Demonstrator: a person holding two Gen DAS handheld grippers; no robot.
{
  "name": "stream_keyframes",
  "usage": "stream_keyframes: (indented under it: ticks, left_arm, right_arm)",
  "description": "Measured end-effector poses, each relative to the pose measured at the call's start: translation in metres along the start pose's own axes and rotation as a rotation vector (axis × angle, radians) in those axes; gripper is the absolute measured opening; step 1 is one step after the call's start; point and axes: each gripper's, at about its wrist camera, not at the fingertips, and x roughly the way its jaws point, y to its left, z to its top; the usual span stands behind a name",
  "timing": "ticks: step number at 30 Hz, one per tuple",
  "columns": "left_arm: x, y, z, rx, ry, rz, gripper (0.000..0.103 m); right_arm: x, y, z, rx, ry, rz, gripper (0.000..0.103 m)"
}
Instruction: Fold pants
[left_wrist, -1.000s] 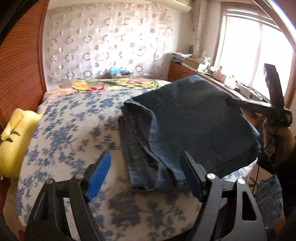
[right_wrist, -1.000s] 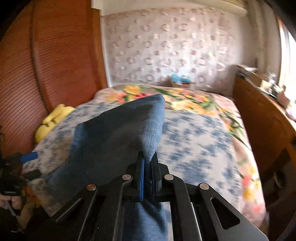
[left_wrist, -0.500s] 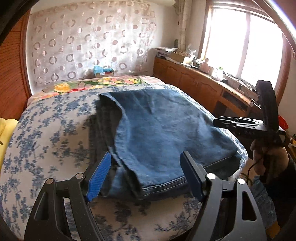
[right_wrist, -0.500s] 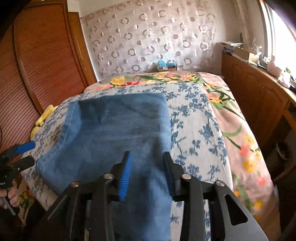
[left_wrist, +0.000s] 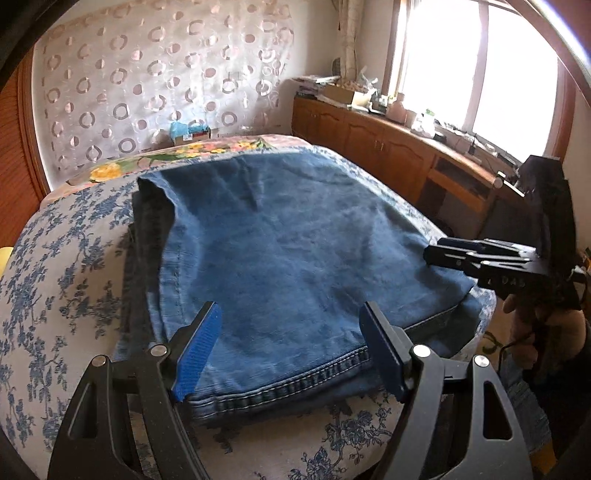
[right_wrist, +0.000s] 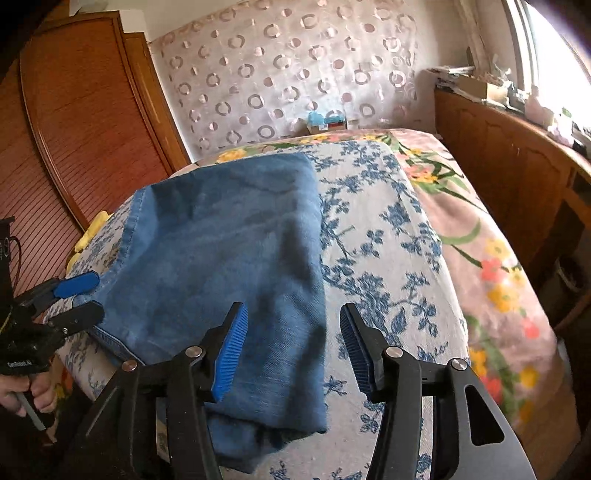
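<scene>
Now the folded blue denim pants (left_wrist: 280, 251) lie flat on the bed's white bedspread with a blue flower print (left_wrist: 55, 288), filling the middle of the left wrist view. Their stitched hem runs along the lower centre of that frame, right between the blue-padded fingers of the left gripper (left_wrist: 291, 347). That gripper's jaws stand wide apart over the hem, one pad on each side, and neither pad presses on the cloth; it grips nothing.

At the right edge of the same frame the right gripper (left_wrist: 430, 254) reaches in by the pants' right corner. In the right wrist view the pants (right_wrist: 221, 258) take up the centre and lower left, and their right folded edge falls in the gap of the right gripper (right_wrist: 291, 350) at the bottom of the frame. Its jaws are opening, the denim lying loose between them and clear of the pads.
</scene>
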Motion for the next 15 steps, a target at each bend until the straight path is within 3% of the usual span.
stream_keyframes:
  ticks: [7,14,15]
  left_arm:
    - [0.014,0.002,-0.009,0.006,0.048,0.024,0.078]
    - [0.017,0.006,-0.015,0.01,0.04,0.017,0.078]
    - [0.018,0.006,-0.016,0.013,0.038,0.017,0.078]
  right_arm:
    - [0.005,-0.001,-0.007,0.023,0.021,0.022,0.054]
    - [0.008,0.009,-0.012,0.022,0.015,0.044,0.053]
    - [0.009,0.011,-0.012,0.018,0.016,0.049,0.05]
